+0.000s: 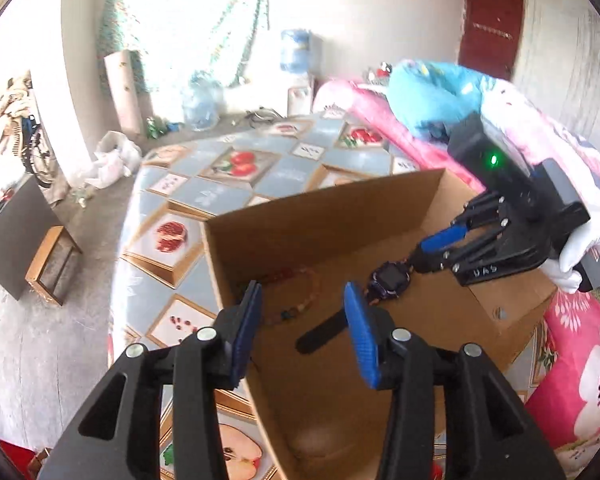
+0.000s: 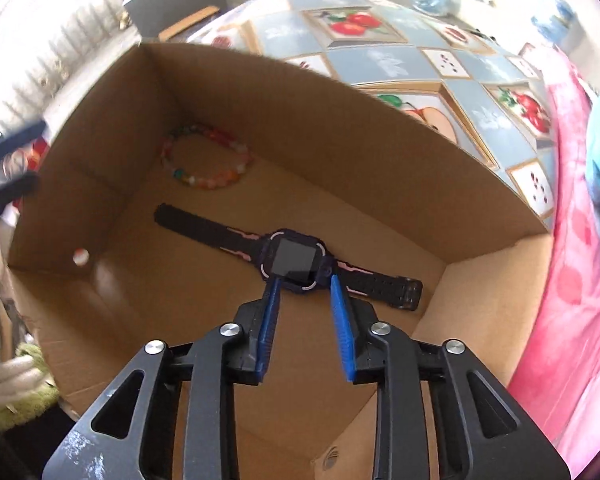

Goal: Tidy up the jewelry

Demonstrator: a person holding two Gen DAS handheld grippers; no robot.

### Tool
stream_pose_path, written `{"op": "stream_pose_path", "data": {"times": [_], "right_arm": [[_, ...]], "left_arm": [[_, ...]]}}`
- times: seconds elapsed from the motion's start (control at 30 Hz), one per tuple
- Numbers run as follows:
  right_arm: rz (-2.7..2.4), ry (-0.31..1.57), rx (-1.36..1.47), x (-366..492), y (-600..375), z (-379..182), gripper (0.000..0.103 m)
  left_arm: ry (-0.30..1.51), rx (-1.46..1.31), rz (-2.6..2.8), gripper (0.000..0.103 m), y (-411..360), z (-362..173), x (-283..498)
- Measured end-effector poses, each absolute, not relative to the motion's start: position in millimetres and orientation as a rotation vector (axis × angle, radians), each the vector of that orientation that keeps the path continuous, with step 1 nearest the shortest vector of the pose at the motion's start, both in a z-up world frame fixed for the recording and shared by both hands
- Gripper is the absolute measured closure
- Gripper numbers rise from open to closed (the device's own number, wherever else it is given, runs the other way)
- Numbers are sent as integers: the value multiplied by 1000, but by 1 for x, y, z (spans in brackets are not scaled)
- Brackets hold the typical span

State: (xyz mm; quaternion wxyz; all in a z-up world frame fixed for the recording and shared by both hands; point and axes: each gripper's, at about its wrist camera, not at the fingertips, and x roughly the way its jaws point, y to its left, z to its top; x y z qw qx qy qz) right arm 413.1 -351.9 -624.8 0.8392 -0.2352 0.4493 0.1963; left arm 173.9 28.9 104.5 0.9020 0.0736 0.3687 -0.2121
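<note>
An open cardboard box (image 1: 320, 216) (image 2: 300, 120) stands on the table. On its floor lie a dark watch (image 1: 390, 276) (image 2: 292, 258) with a black strap and a bracelet of coloured beads (image 1: 312, 300) (image 2: 216, 182). My left gripper (image 1: 302, 286) is open over the box's left wall, with the bracelet below it and nothing between its pads. My right gripper (image 2: 304, 280) (image 1: 420, 254) points down into the box, open. Its blue tips stand at the near edge of the watch case, which lies flat on the cardboard. A white-gloved hand (image 1: 588, 248) holds this gripper.
The table wears a cloth with fruit pictures (image 1: 228, 168) (image 2: 380, 60). Pink flowered bedding (image 1: 580, 340) (image 2: 572, 260) lies right beside the box. On the floor beyond are water bottles (image 1: 202, 104) and a dark low stand (image 1: 16, 240).
</note>
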Motion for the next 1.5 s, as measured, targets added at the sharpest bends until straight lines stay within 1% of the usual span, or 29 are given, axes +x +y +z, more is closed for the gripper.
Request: {"op": "stream_pose_path", "data": {"times": [0.03,0.07,0.13,0.23,0.33,0.4,0.73,0.87,1.0,1.07,1.13,1.2,1.27,1.3,1.37,1.43,1.5], "right_arm": [[419,963,-534,415,-346,-627,65],[416,975,-563,415,-341,-630,63],[390,1007,-650,420,-330,-640,61],[342,1081,-712,433,-321,-656,61],[289,1110,-768,442,-315,-669,61],[276,1118,-758,447,-314,-669,60],[194,1037,-756,454,-311,-655,60],[205,1005,-694,435,-324,-640,60],[247,906,-564,404,-345,-596,60],[274,833,-481,376,-358,-570,60],[305,735,-383,342,-378,-545,57],[332,659,-282,308,-400,-529,57],[338,585,-190,277,-422,-524,57],[346,552,-155,277,-428,-525,57],[351,478,-72,247,-446,-538,57],[361,432,-1,218,-455,-544,57],[357,398,60,202,-460,-562,56]], "left_arm": [[738,134,-414,57,37,107,169],[720,116,-400,54,42,108,165],[704,85,-379,52,52,107,156],[696,81,-350,52,62,99,145],[690,76,-339,51,69,93,141],[692,67,-345,50,74,89,138],[704,57,-361,49,75,76,139],[666,40,-377,49,77,80,129],[616,41,-386,48,76,88,115],[592,36,-395,47,76,91,106],[572,29,-407,45,75,93,97],[555,28,-416,45,74,95,88],[538,32,-431,43,71,95,78],[532,36,-435,43,70,95,73],[526,49,-448,43,66,94,62],[528,62,-465,42,63,90,51],[547,66,-488,42,58,85,42]]}}
